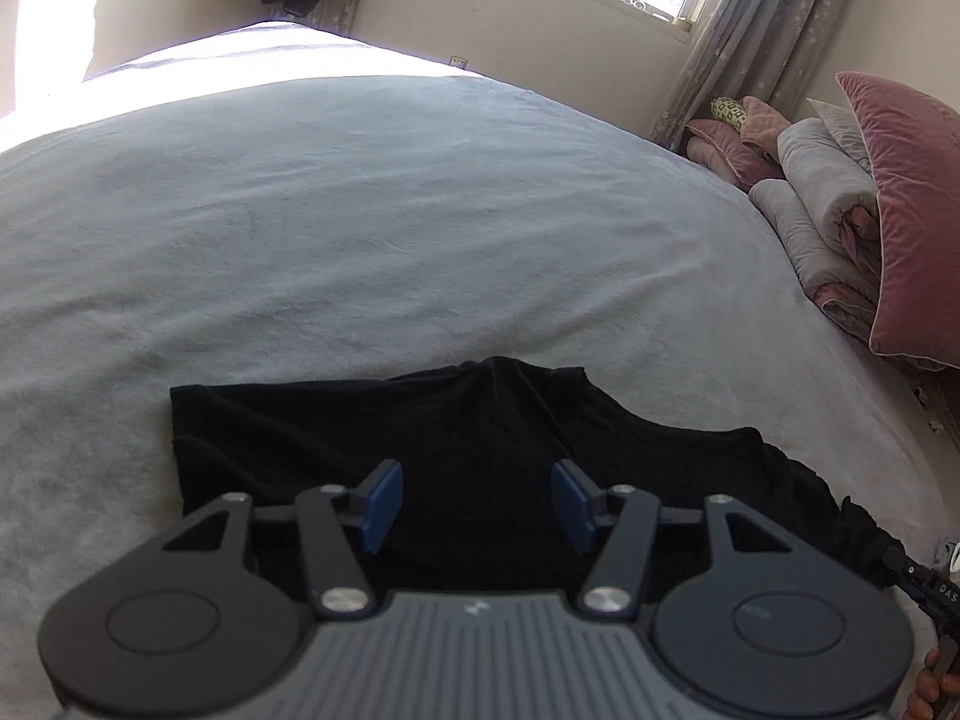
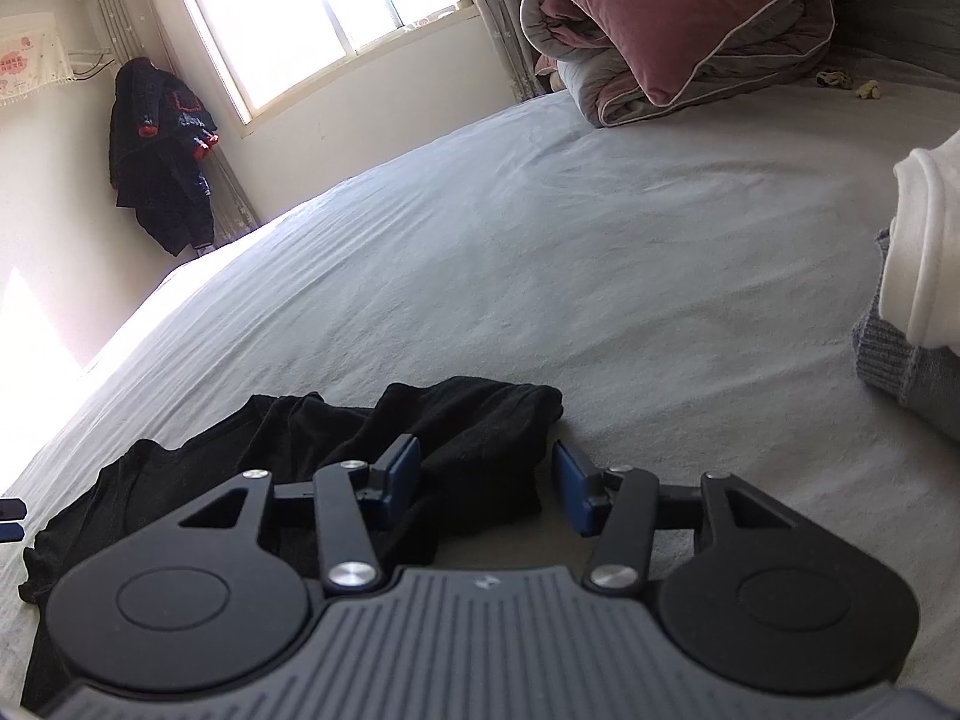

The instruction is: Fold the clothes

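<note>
So there's a black garment (image 1: 468, 450) lying on a big grey bedspread (image 1: 360, 228), near the closest edge of the bed. Going left to right in the left wrist view: bare bedspread on the left, then the garment's straight folded-looking left edge, then the left gripper (image 1: 477, 501) hanging right over the middle of the cloth, jaws spread wide, both blue pads (image 1: 379, 504) clear with nothing pinched between them. Further right the garment gets rumpled and trails off toward the right gripper, only a sliver of which shows at the frame edge. Off to the far right there's a pink pillow (image 1: 906, 210) leaning on a rolled grey quilt (image 1: 822, 204). In the right wrist view, left to right again: a dark jacket (image 2: 162, 150) hanging in the room corner, a bright window (image 2: 318, 12), then the garment (image 2: 360, 450) bunched up in folds with 1 end humped up. The right gripper (image 2: 486, 483) sits at that right end of the cloth, also wide open and gripping nothing; its left pad is over the fabric, the right pad over bare bedspread just beside the garment's edge. Far right there's a white sleeve (image 2: 924, 252) over something grey knitted (image 2: 900, 360).
</note>
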Available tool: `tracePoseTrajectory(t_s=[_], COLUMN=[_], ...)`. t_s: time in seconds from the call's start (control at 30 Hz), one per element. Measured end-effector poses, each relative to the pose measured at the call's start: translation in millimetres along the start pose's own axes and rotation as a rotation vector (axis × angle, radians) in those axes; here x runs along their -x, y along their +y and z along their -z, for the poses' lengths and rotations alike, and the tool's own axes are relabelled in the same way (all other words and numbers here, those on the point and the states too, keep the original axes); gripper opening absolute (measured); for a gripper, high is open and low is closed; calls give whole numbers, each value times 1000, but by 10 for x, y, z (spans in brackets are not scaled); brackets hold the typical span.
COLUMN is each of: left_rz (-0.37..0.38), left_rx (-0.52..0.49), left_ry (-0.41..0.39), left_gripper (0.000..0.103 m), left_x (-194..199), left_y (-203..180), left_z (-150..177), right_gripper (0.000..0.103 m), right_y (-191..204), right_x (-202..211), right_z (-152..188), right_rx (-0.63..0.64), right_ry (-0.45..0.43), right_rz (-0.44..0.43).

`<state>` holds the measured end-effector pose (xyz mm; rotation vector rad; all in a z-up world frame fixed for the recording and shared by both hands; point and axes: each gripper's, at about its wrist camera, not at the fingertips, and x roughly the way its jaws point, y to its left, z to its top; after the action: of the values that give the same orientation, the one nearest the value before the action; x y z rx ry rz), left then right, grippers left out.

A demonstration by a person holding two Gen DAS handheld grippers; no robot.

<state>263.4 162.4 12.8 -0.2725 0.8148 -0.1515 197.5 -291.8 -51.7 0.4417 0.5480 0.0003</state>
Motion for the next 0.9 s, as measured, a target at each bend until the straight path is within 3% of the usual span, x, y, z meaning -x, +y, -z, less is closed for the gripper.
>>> tracePoseTrajectory(t_s=[0.13,0.2,0.33,0.47,0.57,0.67,0.7,0.77,0.8,0.83,0.9], left_rz=[110,148,195,216,230,272,287,271,258,244,218], left_rx=[-77,-117,-185,-190,-188,-103,-69,-37,-26,-15,8], left_ry=[84,117,164,185,198,165,152,123,108,92,62], left_gripper=[57,57,57,57,57,57,57,57,57,56,56], left_x=[-183,-290,-563,-806,-986,-1130,-1178,-1228,-1247,-1267,-1306], left_y=[-565,-849,-1358,-1681,-1908,-1929,-1918,-1879,-1858,-1836,-1793], left_z=[14,27,40,57,72,149,183,193,192,190,186], right_gripper=[12,8,6,6,6,10,16,17,24,40,48], right_y=[-48,-48,2,12,-4,-15,-35,-97,-132,-169,-228], right_x=[33,83,202,179,159,262,299,377,400,410,412], right_z=[-21,-66,-168,-99,-41,-75,-100,-166,-192,-213,-245], right_rx=[-20,-8,101,230,273,259,246,204,180,152,108], right_ry=[-10,-2,86,247,302,302,285,243,218,192,142], right_rz=[-31,-54,-53,-66,-80,-124,-136,-163,-172,-177,-180])
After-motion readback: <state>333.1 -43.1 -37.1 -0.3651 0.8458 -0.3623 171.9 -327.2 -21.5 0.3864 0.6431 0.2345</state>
